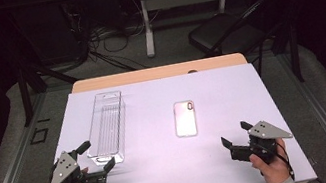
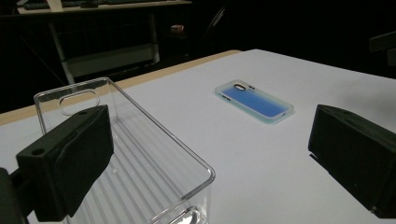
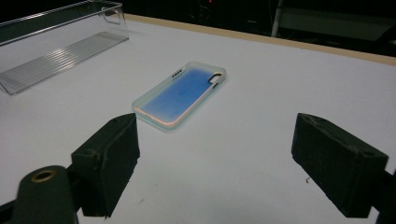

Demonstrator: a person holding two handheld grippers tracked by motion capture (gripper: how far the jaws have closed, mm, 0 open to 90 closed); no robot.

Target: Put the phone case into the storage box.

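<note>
The tabletop (image 1: 244, 158) was covered by a white sheet, with a strip of pale wood showing along its far edge. On its left half lay a long clear plastic tray (image 1: 108, 126), ribbed along its floor, running from the near left toward the far edge. A phone case (image 1: 185, 118), translucent with a bluish back and a camera cutout at its far end, lay flat near the middle of the tabletop, well apart from the tray.

The left gripper (image 1: 96, 156) hovered at the tray's near end, its fingers (image 2: 70, 163) spread wide; one finger hung over the tray's near corner without visibly pressing on it, and nothing was clamped. The right gripper (image 1: 235, 133) sat near the front right of the tabletop, pointing toward the phone case, its fingers (image 3: 109, 158) also wide apart and empty, the case lying beyond them.
</note>
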